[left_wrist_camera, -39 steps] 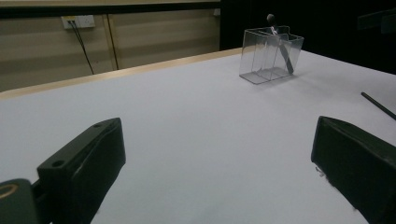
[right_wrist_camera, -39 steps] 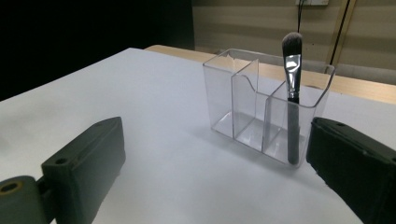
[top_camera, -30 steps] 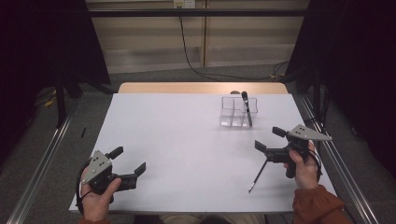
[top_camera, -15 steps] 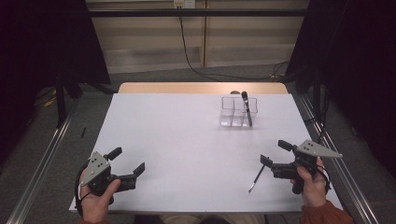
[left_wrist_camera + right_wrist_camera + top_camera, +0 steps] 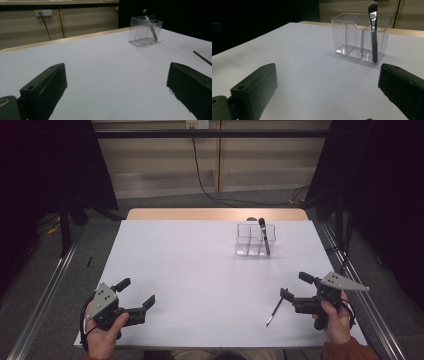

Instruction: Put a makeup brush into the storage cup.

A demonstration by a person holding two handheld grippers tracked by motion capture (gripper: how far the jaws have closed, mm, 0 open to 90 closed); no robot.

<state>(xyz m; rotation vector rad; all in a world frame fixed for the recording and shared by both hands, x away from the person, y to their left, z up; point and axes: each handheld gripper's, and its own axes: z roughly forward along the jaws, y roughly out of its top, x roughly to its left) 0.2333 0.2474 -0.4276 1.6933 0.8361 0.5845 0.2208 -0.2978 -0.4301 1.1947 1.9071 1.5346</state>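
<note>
On the white bench (image 5: 200, 285), one brush (image 5: 263, 236) already stands in the organizer (image 5: 248, 240), while another brush (image 5: 275, 309) lies just beside the right gripper (image 5: 295, 290), both grippers' jaws open and empty, left gripper (image 5: 136, 295) idle.

The white table (image 5: 200, 270) carries a clear organizer (image 5: 254, 240) near its far right side, and a thin dark brush (image 5: 274, 309) lies near the front right.

A lab: black curtains (image 5: 45, 165) and metal rails (image 5: 42, 297) enclose a white table (image 5: 200, 285)
</note>
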